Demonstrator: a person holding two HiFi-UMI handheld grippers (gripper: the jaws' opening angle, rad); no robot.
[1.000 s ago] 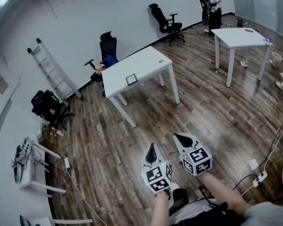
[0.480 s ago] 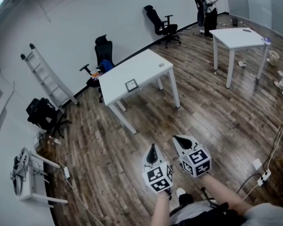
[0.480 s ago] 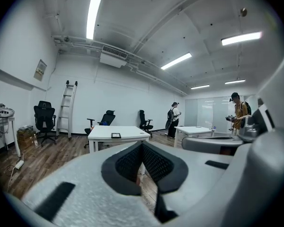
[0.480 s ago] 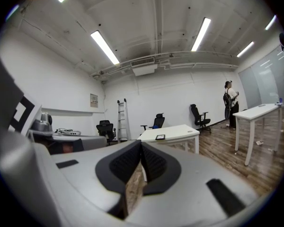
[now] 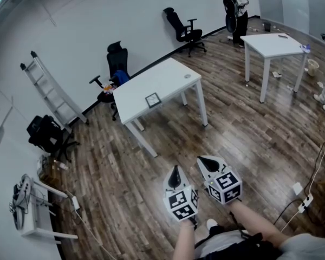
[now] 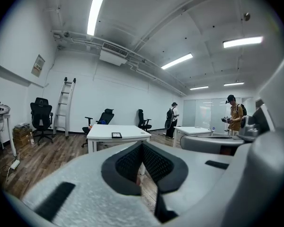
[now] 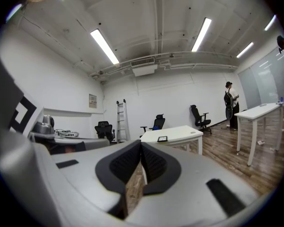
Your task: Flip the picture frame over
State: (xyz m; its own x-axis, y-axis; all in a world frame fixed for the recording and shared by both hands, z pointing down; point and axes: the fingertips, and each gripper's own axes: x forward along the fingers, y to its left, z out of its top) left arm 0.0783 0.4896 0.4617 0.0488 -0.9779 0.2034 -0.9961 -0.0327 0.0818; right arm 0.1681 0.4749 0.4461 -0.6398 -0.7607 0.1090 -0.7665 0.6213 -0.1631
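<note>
Picture frame: small, dark-rimmed, lying flat on the white table. It sits near the long edge that faces the person with the grippers, about midway along. Nothing touches it. In the left gripper view the frame shows as a thin dark slab on the tabletop. The right gripper view shows it the same way.

Also on that top, toward the far right corner: one small pale item, too small to identify.

The table stands on a wood-plank floor, well apart from the person.

Left gripper: held low in the foreground, pointing toward the table. Its own view shows the dark pads pressed fully together with nothing between them.

Right gripper: just beside the left one, aimed the same way. Its pads meet at the tips and it holds nothing.

Around the table:
- black office chair behind it, something blue on the seat
- ladder leaning against the white wall to the left
- second black chair farther along that wall
- second white table off to the right
- a person with a backpack standing beyond the second table
</note>
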